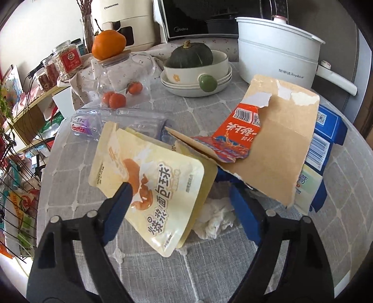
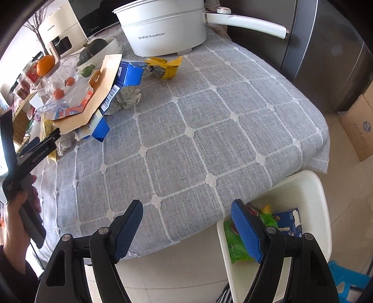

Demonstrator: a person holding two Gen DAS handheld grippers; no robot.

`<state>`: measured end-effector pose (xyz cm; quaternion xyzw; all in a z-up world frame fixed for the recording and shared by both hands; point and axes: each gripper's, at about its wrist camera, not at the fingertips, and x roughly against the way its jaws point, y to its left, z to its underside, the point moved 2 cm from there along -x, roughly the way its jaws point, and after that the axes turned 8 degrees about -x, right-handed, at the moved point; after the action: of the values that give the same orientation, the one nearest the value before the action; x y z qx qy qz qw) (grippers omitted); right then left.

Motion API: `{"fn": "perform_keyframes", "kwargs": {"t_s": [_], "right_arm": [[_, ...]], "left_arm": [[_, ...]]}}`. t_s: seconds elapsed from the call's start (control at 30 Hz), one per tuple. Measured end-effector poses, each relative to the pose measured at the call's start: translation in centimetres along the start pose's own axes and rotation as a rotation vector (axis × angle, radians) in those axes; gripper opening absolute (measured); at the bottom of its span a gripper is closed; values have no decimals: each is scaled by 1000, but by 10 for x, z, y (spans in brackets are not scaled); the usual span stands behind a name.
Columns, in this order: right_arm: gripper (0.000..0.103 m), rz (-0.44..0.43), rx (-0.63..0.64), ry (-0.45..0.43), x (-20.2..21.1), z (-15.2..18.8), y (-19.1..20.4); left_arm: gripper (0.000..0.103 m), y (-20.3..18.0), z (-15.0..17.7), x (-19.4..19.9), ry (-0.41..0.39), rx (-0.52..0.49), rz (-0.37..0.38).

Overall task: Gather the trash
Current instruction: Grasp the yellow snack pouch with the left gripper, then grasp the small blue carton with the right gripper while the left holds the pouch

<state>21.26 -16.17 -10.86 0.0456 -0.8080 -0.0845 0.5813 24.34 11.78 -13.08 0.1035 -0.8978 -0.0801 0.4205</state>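
- Left gripper (image 1: 179,198): jaws wide, straddling yellow pouch (image 1: 149,198), not clamped.
- Right gripper (image 2: 186,228): jaws wide, empty.
- White pot (image 1: 277,53): "Royalstar".
- Microwave (image 1: 198,18): "Midea".

On the table (image 2: 209,121), the trash lies in a heap toward the left side. A snack pouch (image 1: 149,186) sits at the front of the heap, between the spread fingers of the left gripper (image 1: 179,198). A crumpled tissue (image 1: 216,221) lies just right of the pouch, partly under it. A torn cardboard sheet (image 1: 279,144) rests right of the pouch, over a carton (image 1: 324,139). A plastic bottle (image 1: 112,123) lies behind the pouch. Farther back stand stacked bowls (image 1: 195,79) with a squash (image 1: 191,56) in the top one, and an electric pot (image 1: 277,49) to their right. A trash bin (image 2: 300,193) stands on the floor by the table's near right corner, with wrappers (image 2: 235,244) in it, beneath the right gripper (image 2: 186,230).
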Motion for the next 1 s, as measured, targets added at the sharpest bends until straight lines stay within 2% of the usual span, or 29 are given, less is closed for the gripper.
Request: {"fn": "perform_keyframes", "kwargs": {"t_s": [0.03,0.1,0.13,0.17,0.2,0.3,0.43,0.6,0.7,0.83,1.0], "right_arm": [[79,-4,-5,1,0,0,1],[79,-14,-17,5,0,0,2],[79,-20,-19,7,0,1,4],[79,-25,-19,9,0,2,5],[79,-27,-16,11,0,3,7],[79,-25,-6,3,1,5,11],[79,-25,-4,-19,4,4,16],[79,-33,17,-51,4,4,26],[79,-72,25,-83,7,3,34],[79,-165,20,-112,10,-2,44],[79,-252,7,-137,7,-26,63]], "left_arm": [[74,2,1,-3,17,5,-3],[48,9,4,-8,41,43,14],[41,14,6,-6,40,73,28],[28,18,9,-3,37,101,40],[21,21,11,1,32,123,57],[11,31,19,24,-25,169,106],[3,42,32,64,-119,222,177],[2,51,58,113,-195,343,311],[2,56,72,131,-214,429,407],[2,54,85,154,-260,377,421],[2,58,97,162,-266,314,435]]}}
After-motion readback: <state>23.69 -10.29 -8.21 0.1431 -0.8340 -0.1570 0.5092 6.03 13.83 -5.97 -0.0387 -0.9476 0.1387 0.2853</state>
